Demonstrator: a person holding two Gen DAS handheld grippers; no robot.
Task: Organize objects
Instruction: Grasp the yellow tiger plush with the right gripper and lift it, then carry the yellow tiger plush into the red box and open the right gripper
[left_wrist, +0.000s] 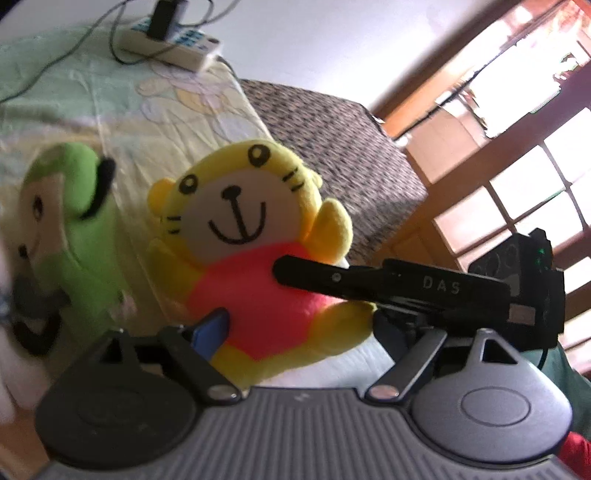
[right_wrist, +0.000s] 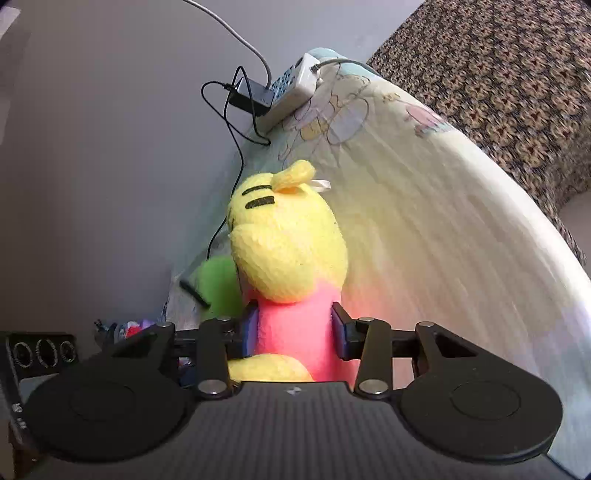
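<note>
From the left wrist we see the tiger (left_wrist: 255, 236) upright on the quilt (left_wrist: 110, 110), face toward us, its long axis running head-up and leaning slightly left. A green toy (left_wrist: 70, 221) sits just left of the tiger, blurred. Our left gripper (left_wrist: 317, 325) stands open: one blue pad (left_wrist: 208, 332) lies beside the tiger's lower body, and the other finger is hidden. The right gripper (left_wrist: 406, 284) reaches in from the tiger's right, its finger across the red shirt.

From the right wrist we look at the tiger's (right_wrist: 288, 258) back, head up and away from us. Our right gripper (right_wrist: 293, 332) clamps the pink torso, both pads pressing in. A power strip (right_wrist: 291, 88) lies well beyond the tiger's head.

We judge the sorting unfinished: both toys are still on the quilt, and no destination shows.
</note>
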